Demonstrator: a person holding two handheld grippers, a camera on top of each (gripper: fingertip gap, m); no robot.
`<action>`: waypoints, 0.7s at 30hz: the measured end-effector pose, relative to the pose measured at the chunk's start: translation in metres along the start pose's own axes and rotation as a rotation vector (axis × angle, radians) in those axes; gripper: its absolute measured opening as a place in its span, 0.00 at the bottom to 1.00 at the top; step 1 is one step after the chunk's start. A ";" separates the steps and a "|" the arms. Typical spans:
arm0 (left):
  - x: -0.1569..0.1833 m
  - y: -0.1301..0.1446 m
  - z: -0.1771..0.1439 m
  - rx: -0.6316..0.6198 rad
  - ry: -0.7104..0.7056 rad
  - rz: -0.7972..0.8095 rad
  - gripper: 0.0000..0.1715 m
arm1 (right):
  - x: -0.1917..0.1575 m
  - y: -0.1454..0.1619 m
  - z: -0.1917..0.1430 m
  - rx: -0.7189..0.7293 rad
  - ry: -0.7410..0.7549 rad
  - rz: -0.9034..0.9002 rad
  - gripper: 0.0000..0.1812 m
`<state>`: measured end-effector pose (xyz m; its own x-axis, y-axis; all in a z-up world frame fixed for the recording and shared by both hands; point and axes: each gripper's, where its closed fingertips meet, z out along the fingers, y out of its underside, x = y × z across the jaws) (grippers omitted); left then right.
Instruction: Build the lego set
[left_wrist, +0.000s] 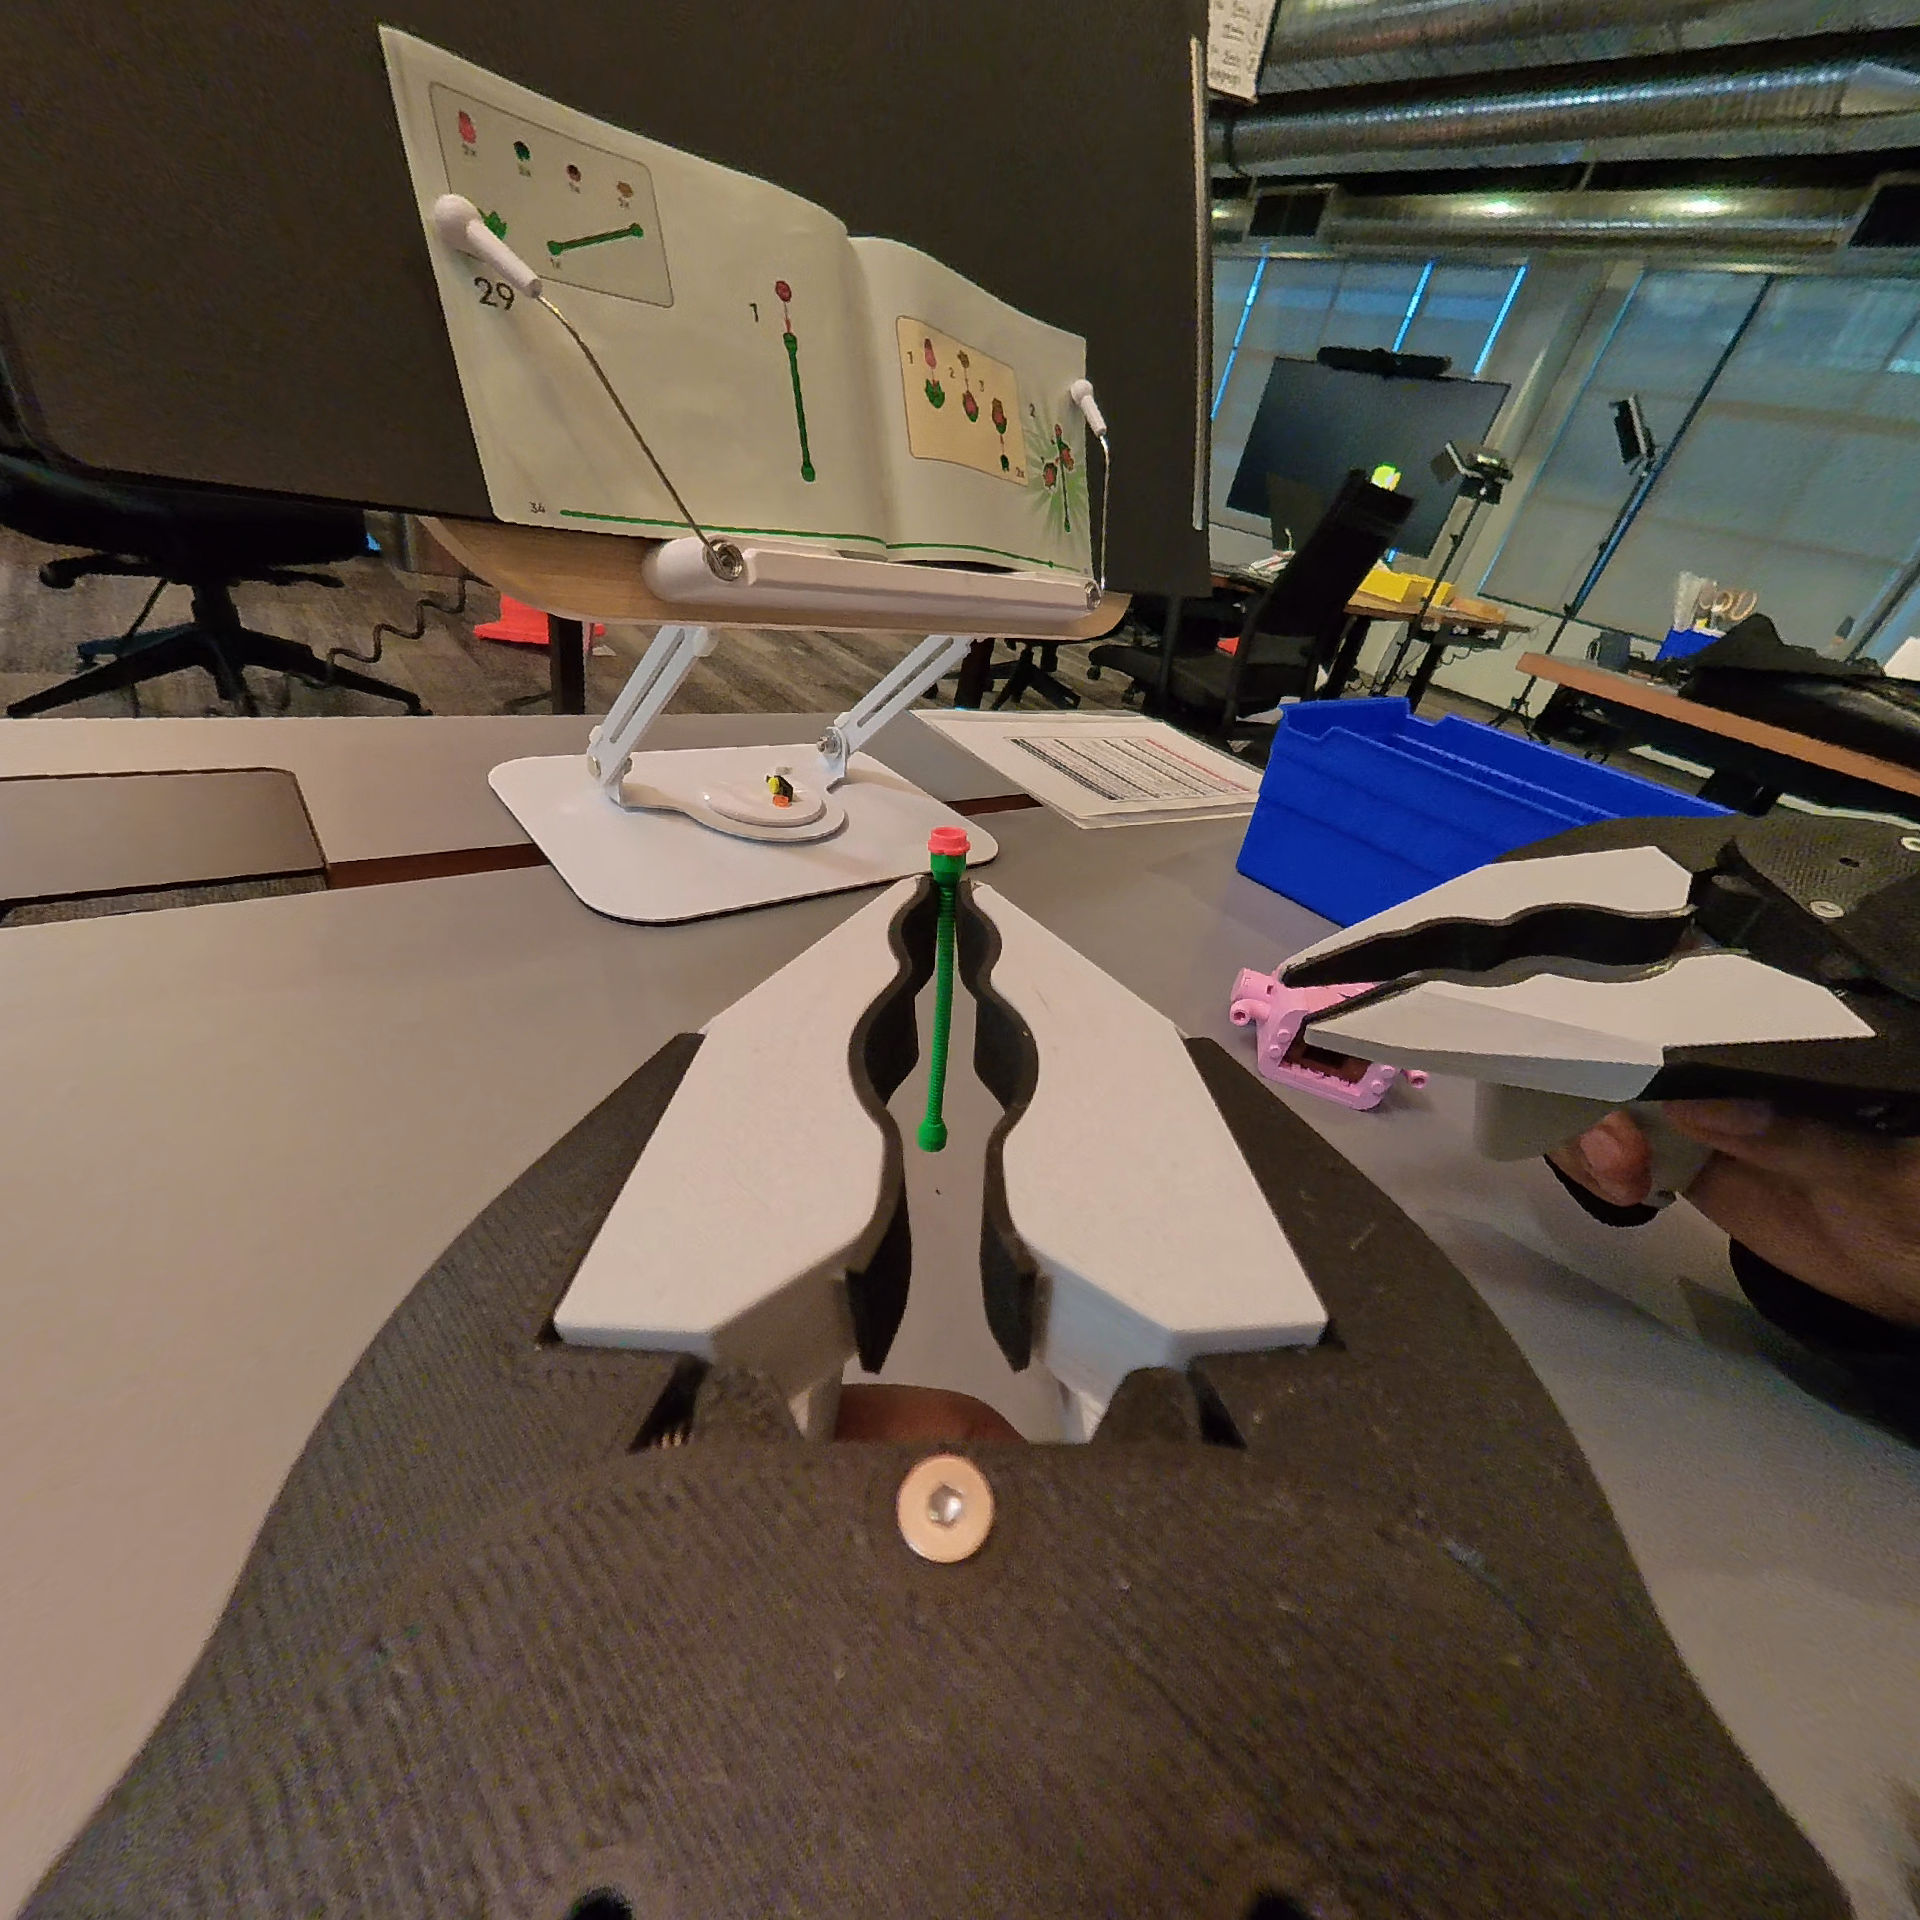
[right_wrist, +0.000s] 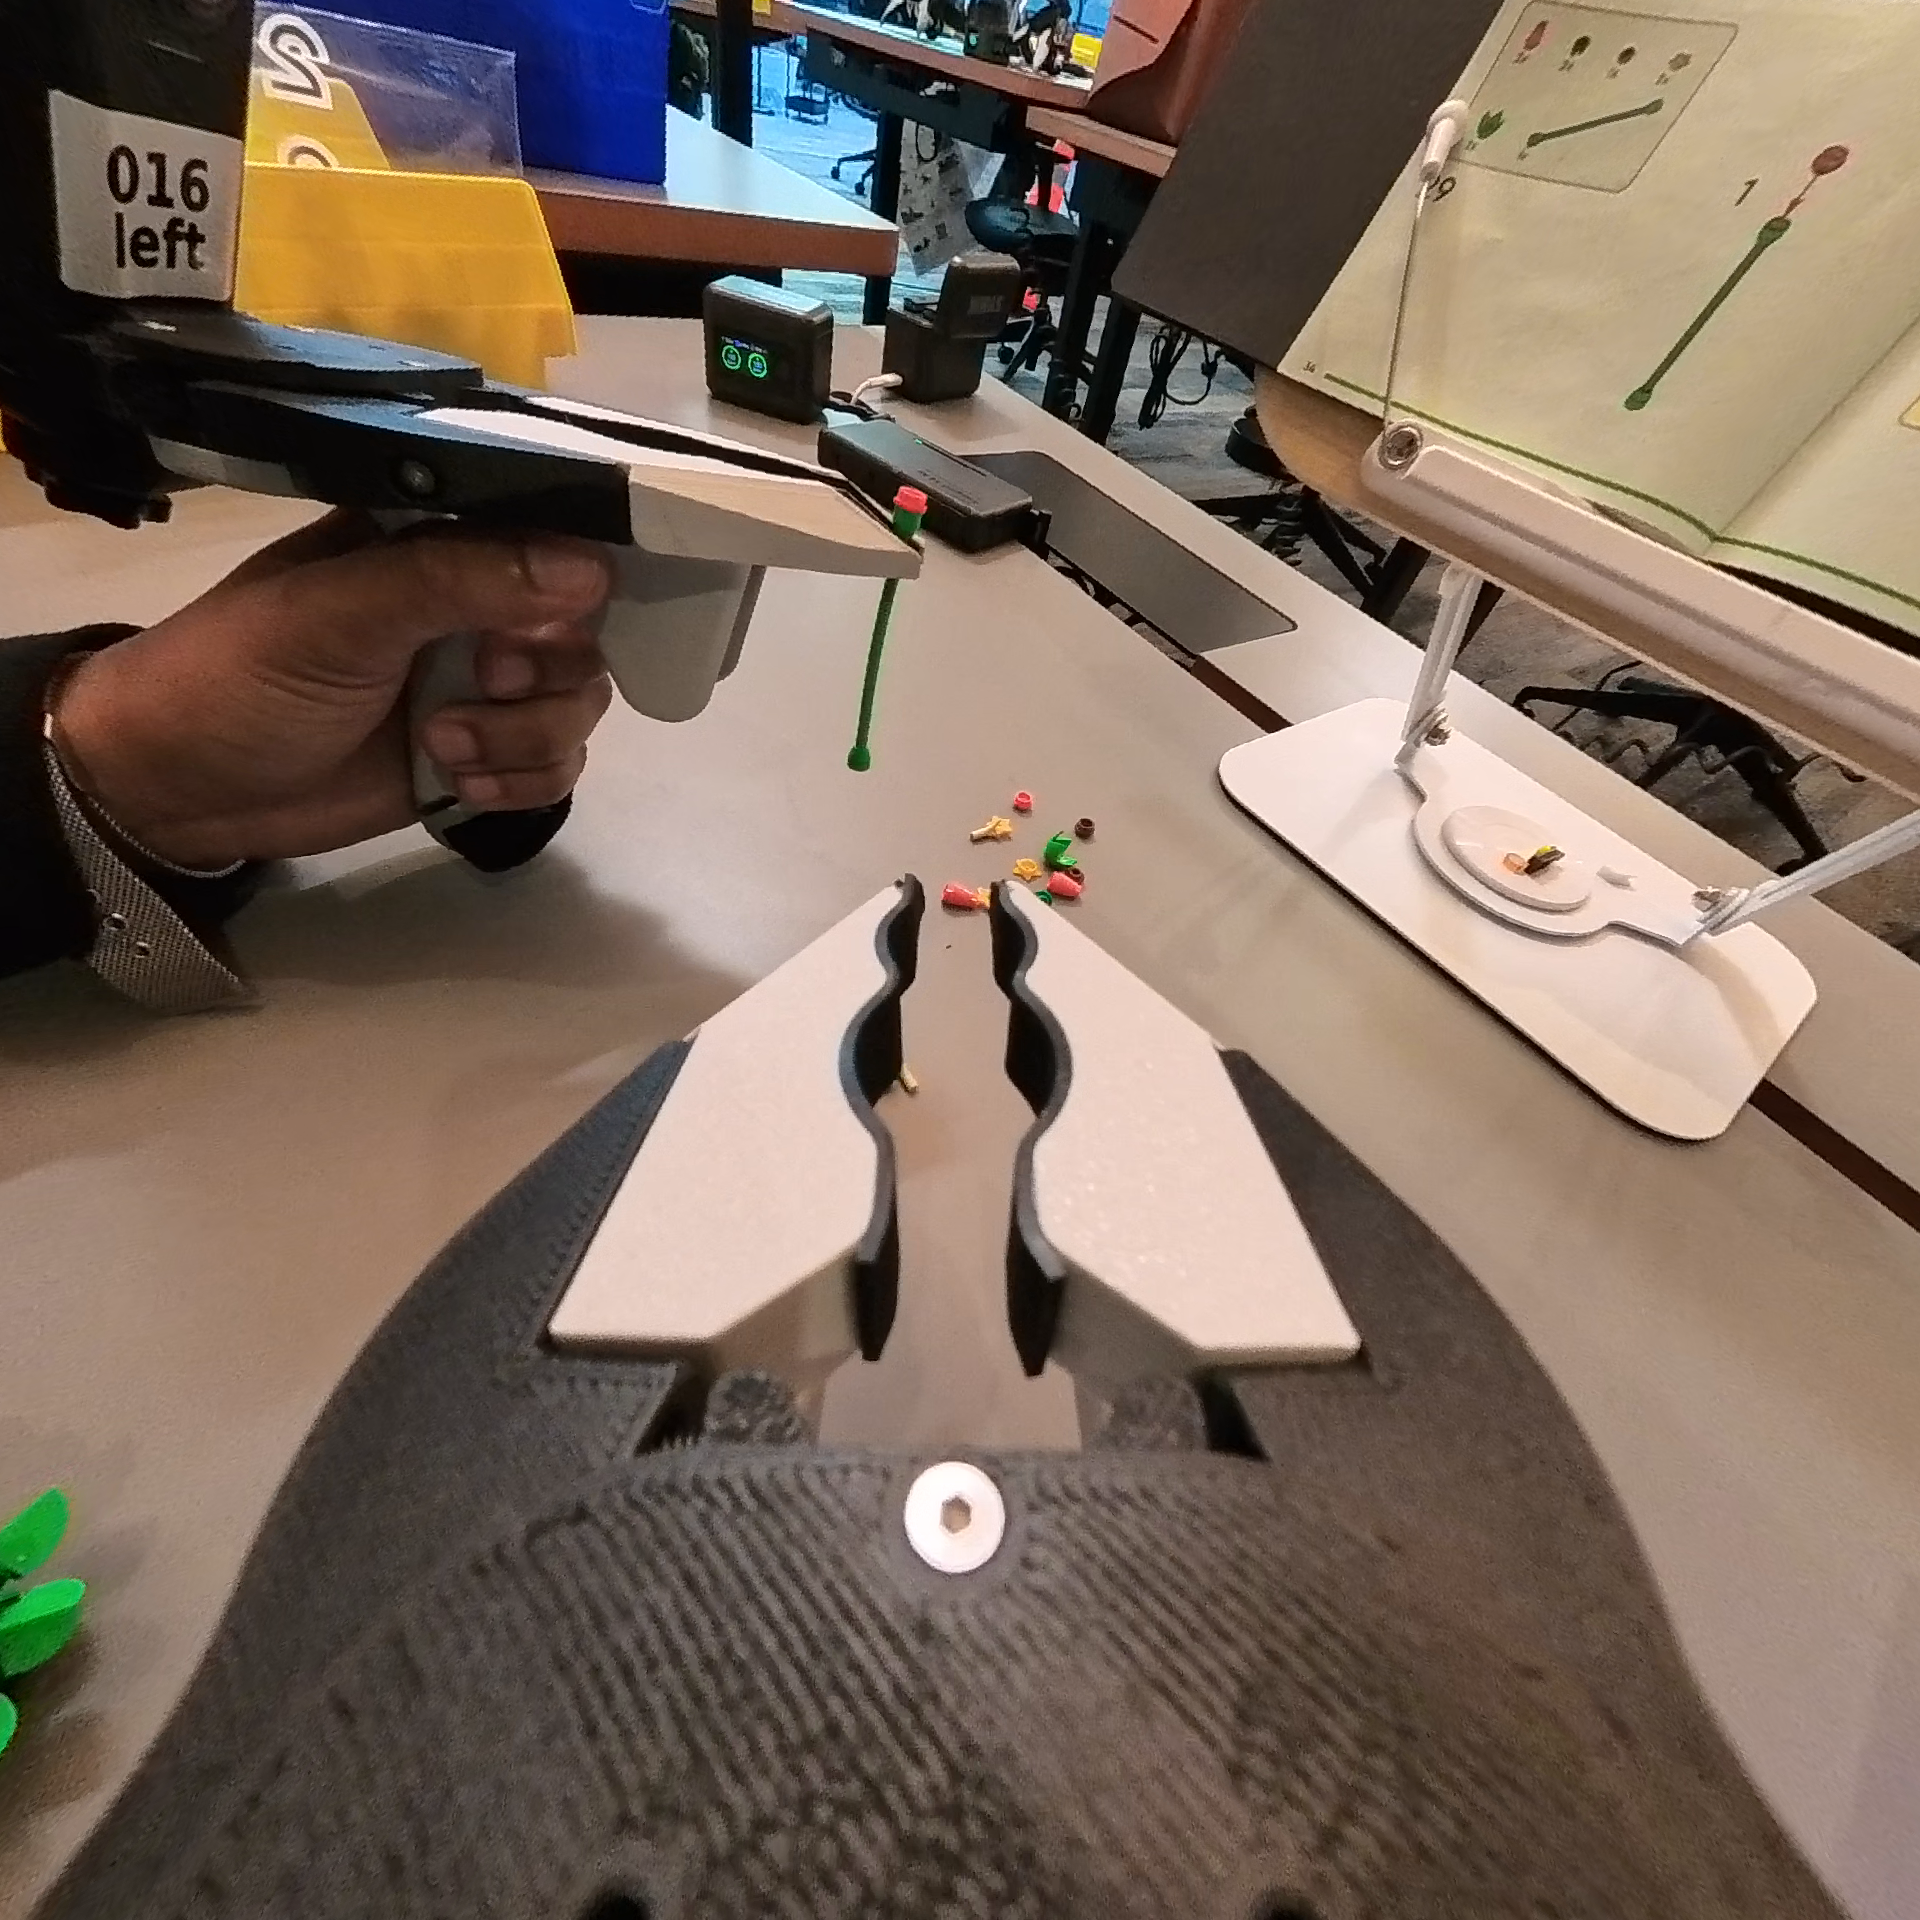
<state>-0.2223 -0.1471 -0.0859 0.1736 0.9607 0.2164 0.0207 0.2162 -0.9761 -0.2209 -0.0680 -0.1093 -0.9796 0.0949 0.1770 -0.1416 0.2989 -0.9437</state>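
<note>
My left gripper (left_wrist: 948, 885) is shut on a thin green stem (left_wrist: 940, 1023) near its top. A small red cap (left_wrist: 948, 840) sits on the stem's upper end, just past the fingertips. In the right wrist view the left gripper (right_wrist: 906, 540) holds the stem (right_wrist: 873, 675) hanging upright above the table, cap (right_wrist: 912, 504) on top. My right gripper (right_wrist: 956, 891) is open and empty, low over the table, pointing at a scatter of small loose pieces (right_wrist: 1029, 852). It also shows in the left wrist view (left_wrist: 1297, 1000), in front of a pink lego assembly (left_wrist: 1314, 1055).
An open instruction booklet (left_wrist: 769, 343) rests on a white stand (left_wrist: 665, 862) at the back. A blue bin (left_wrist: 1403, 821) and a paper sheet (left_wrist: 1122, 769) lie to the right. Green leaf pieces (right_wrist: 36, 1600) lie near left. A yellow bin (right_wrist: 395, 260) and black devices (right_wrist: 769, 353) stand behind. Some 9 centimetres of space lies between my two pairs of fingers.
</note>
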 end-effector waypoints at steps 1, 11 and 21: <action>0.000 0.000 0.000 0.000 0.001 -0.001 0.00 | 0.000 0.000 0.000 0.000 0.000 -0.001 0.07; 0.000 0.000 0.000 -0.001 0.001 -0.004 0.00 | 0.002 -0.003 -0.002 0.017 0.000 0.018 0.06; -0.001 -0.001 -0.001 0.002 0.001 -0.004 0.00 | 0.027 -0.001 -0.017 0.032 0.007 0.138 0.07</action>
<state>-0.2217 -0.1485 -0.0848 0.1743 0.9597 0.2203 0.0190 0.2204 -0.9752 -0.2450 -0.0499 -0.0993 -0.9891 0.1398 0.0468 -0.0101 0.2525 -0.9676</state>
